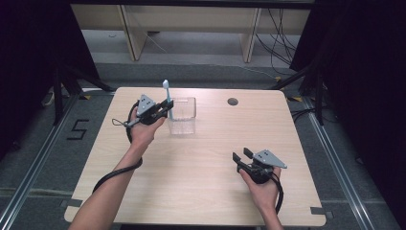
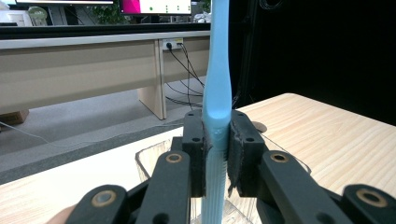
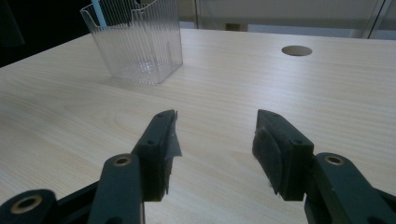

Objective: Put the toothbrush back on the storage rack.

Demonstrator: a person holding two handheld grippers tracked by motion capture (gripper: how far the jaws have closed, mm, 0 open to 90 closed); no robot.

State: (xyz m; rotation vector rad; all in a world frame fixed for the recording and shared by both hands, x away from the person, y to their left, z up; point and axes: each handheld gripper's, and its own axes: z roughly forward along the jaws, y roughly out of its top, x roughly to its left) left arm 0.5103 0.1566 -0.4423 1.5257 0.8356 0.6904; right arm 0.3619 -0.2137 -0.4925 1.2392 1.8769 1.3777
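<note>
The left gripper (image 2: pixel 216 154) is clamping a light blue toothbrush (image 2: pixel 217 88) by its handle, the two black pads pressing on either side of it where the ribbed grip begins. The toothbrush is standing upright between the jaws, its neck rising out of the top of the left gripper view. In the high view the left gripper (image 1: pixel 160 110) is sitting at the near-left edge of a clear ribbed plastic holder (image 1: pixel 184 117), and the toothbrush (image 1: pixel 167 93) is sticking up above it with its head uppermost. Whether the lower end of the toothbrush is touching the holder's floor cannot be told. The holder's rim (image 2: pixel 148 161) is showing just behind and below the clamped jaws.

The right gripper (image 3: pixel 214 140) is resting with its jaws standing wide apart and nothing between them, bare wood showing in the gap. In the high view the right gripper (image 1: pixel 242 157) is lying low over the near-right part of the table (image 1: pixel 201 163), well apart from the holder. From the right gripper view the holder (image 3: pixel 137 42) is standing upright farther off at the upper left, with a strip of the blue handle (image 3: pixel 98 11) showing through its wall. A round cable hole (image 1: pixel 232 101) is sitting in the tabletop near the far edge, to the right of the holder.
</note>
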